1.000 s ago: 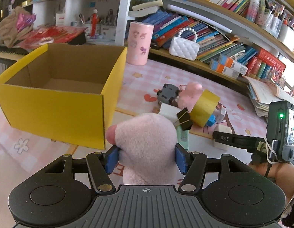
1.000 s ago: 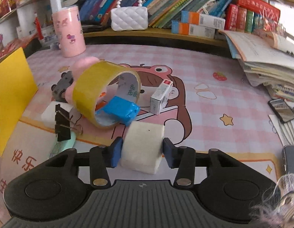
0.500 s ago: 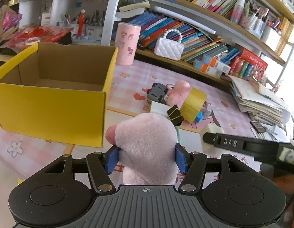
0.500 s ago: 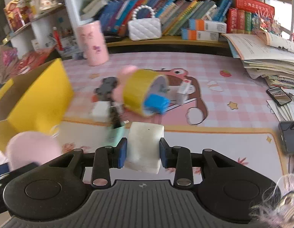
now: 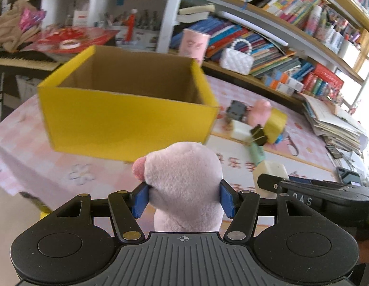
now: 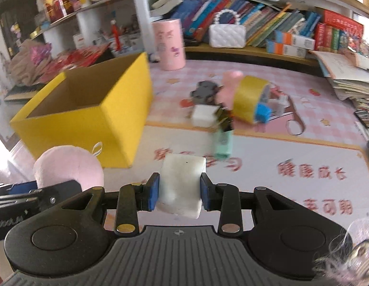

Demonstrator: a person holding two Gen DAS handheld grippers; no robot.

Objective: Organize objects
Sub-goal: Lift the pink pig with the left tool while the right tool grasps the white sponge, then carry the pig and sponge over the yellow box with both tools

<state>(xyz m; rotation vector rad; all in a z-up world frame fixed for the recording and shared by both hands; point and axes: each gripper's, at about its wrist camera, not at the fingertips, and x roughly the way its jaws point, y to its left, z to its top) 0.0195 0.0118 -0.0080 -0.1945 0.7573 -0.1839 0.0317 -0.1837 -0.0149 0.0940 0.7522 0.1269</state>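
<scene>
My left gripper (image 5: 183, 199) is shut on a pink plush toy (image 5: 184, 181), held above the table in front of the open yellow cardboard box (image 5: 127, 119). My right gripper (image 6: 179, 191) is shut on a white foam block (image 6: 180, 186), held above the mat to the right of the box (image 6: 89, 116). The plush also shows in the right wrist view (image 6: 67, 166), and the white block in the left wrist view (image 5: 270, 170). A pile remains on the mat: yellow tape roll (image 6: 250, 97), blue block (image 6: 263, 113), white cube (image 6: 204, 115), black binder clips (image 6: 223, 119), grey toy (image 6: 204, 91), green item (image 6: 222, 144).
A pink canister (image 6: 170, 44) and a white quilted purse (image 6: 227, 35) stand at the back by shelves of books. Stacked papers (image 6: 346, 76) and phones (image 6: 364, 115) lie at the right. The table edge (image 5: 15, 186) is at the left.
Both grippers have lifted and swung left toward the yellow box, each still holding its object. The box now sits nearer the centre in both views.
</scene>
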